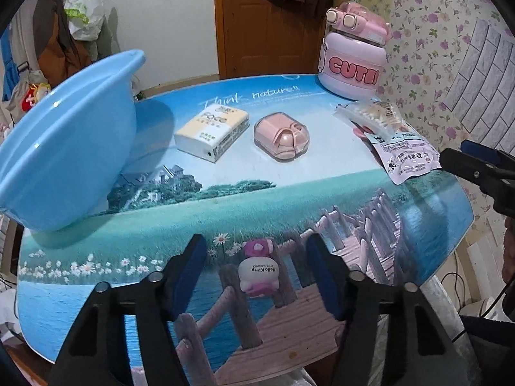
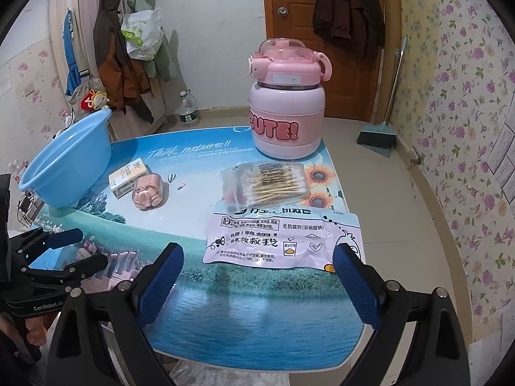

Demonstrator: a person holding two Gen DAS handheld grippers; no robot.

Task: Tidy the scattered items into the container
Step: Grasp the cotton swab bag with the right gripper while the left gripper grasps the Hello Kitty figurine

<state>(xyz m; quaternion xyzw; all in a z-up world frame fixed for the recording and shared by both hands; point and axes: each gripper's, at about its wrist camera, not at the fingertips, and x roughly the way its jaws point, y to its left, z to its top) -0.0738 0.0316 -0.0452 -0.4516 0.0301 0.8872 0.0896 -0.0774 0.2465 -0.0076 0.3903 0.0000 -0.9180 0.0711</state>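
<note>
On the printed table (image 1: 257,199), blue basin (image 1: 64,148), left gripper (image 1: 256,254) fingers spread around Hello Kitty toy (image 1: 257,273), right gripper (image 2: 257,257) spread, empty

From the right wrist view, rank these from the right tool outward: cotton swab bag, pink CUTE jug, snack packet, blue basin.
1. Snack packet, lying flat just ahead of the open right tool, partly between its fingers.
2. Cotton swab bag, directly behind the packet.
3. Pink CUTE jug, upright at the table's far edge; blue basin, far left. These two are too close to call.
</note>
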